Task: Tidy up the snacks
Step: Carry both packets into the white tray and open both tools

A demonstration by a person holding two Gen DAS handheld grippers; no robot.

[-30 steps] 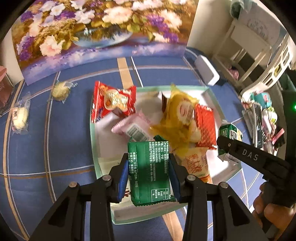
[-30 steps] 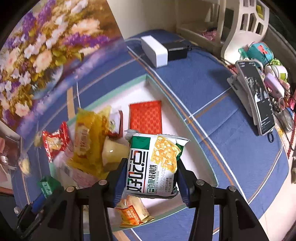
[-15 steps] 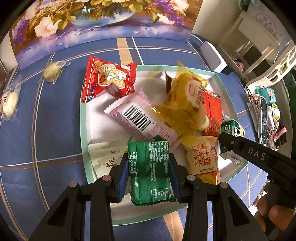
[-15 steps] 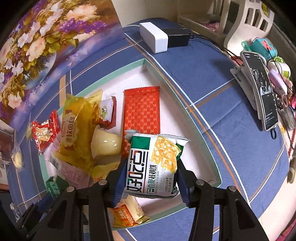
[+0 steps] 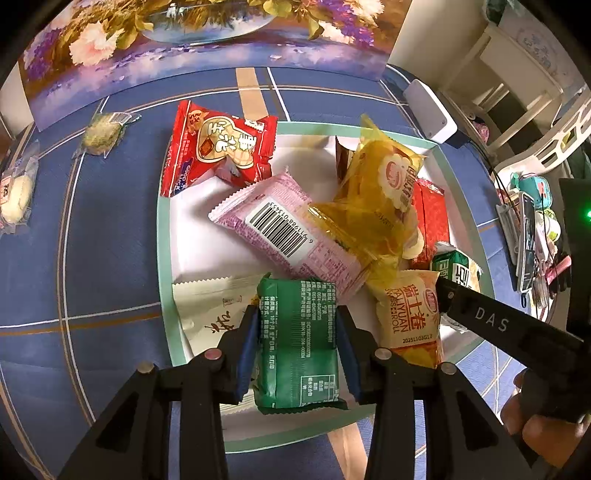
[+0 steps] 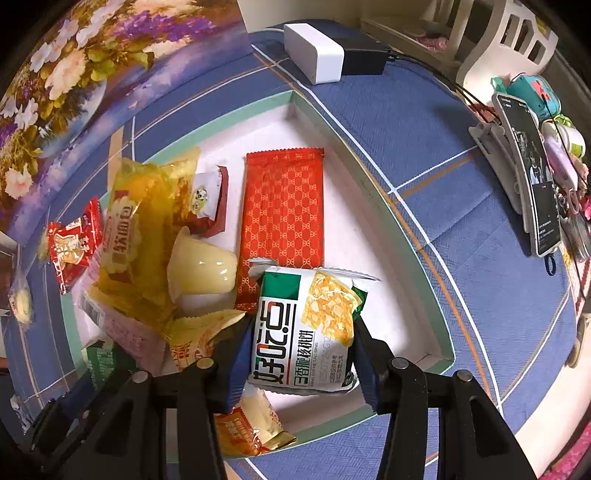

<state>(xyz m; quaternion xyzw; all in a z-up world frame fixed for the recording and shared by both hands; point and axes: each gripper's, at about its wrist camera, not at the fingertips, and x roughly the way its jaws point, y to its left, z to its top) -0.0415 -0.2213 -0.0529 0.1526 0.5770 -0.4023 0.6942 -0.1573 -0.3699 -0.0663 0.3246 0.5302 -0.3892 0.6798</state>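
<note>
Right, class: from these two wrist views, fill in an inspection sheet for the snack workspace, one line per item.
Surface: blue tablecloth with pale lines.
Job's things: white tray with green rim, holding a pink packet, yellow bag and orange-red packet; red peanut packet overhangs its rim.
Clutter: two clear-wrapped snacks outside the tray.
Grippers: left hand-held gripper shut on a green packet; right hand-held gripper shut on a white-and-green packet.
Cables: dark lead from the black box.
Surroundings: floral picture, white box, phone on stand.
</note>
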